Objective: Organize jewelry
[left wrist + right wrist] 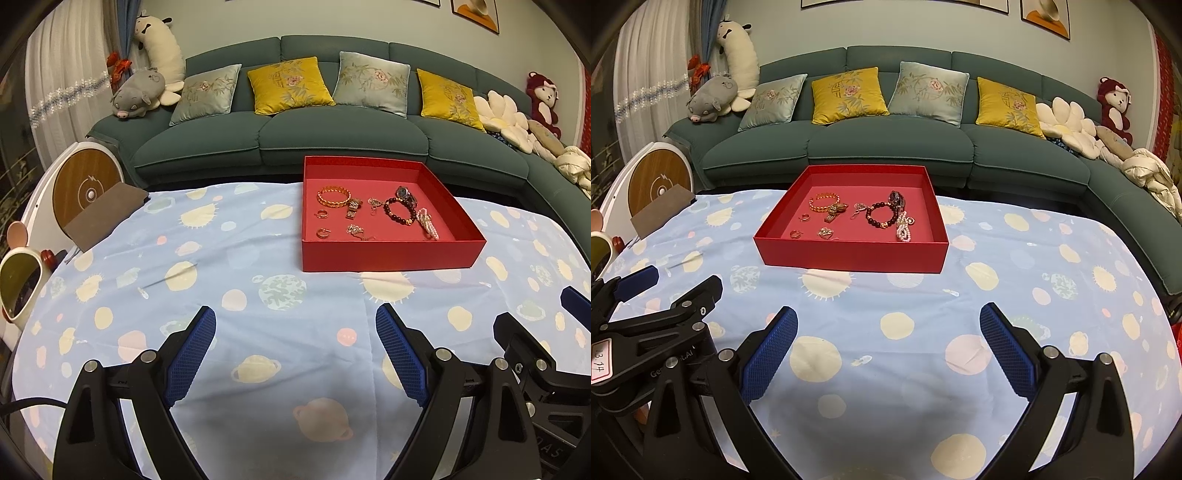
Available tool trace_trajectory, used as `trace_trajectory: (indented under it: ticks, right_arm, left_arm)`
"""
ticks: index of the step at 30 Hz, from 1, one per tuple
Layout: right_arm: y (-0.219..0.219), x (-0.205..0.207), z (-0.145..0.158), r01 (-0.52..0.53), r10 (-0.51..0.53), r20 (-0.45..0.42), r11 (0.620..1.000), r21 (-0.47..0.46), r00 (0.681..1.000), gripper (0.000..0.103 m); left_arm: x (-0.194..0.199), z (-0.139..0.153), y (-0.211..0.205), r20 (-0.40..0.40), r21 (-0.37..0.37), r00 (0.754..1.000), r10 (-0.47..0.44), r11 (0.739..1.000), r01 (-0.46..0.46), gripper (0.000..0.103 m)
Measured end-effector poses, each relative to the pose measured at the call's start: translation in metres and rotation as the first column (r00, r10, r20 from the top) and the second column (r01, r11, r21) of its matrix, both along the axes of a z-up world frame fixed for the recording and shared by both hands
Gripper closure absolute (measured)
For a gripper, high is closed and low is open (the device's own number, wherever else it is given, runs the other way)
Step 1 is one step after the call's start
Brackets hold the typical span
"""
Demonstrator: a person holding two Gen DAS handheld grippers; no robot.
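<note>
We are holding left gripper [295,317] and right gripper [888,317] wide apart, gripping nothing, ribbed blue pads [192,354], square red tray [391,254] holding beaded bracelet [397,212] ahead on cloth [905,295], right view alone showing handwritten label [600,360].

Matt red cardboard tray [849,258] holding shiny gold-toned metal bangle [823,202], glossy dark bead bracelet [881,218] and lustrous pearl strand [903,229], set on smooth printed cloth [923,302]; gripper pads [770,354] of blue, rough-textured rubber on matt black plastic.
</note>
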State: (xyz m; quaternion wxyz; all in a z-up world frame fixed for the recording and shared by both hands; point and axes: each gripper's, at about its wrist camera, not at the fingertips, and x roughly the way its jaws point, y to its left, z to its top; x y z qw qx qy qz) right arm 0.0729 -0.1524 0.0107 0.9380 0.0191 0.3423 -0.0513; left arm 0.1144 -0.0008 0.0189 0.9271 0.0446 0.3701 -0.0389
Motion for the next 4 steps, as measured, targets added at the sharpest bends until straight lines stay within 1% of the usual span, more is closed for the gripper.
trace_trajectory:
  ticks: [4]
  right_arm:
    - [-0.0006,-0.0002,-0.0005,0.004,-0.004,0.003,1.000,0.008,1.000,0.006]
  left_arm:
    - [0.0004,-0.0010,0.0011,-0.002,-0.012,1.000,-0.003,1.000,0.003,0.017]
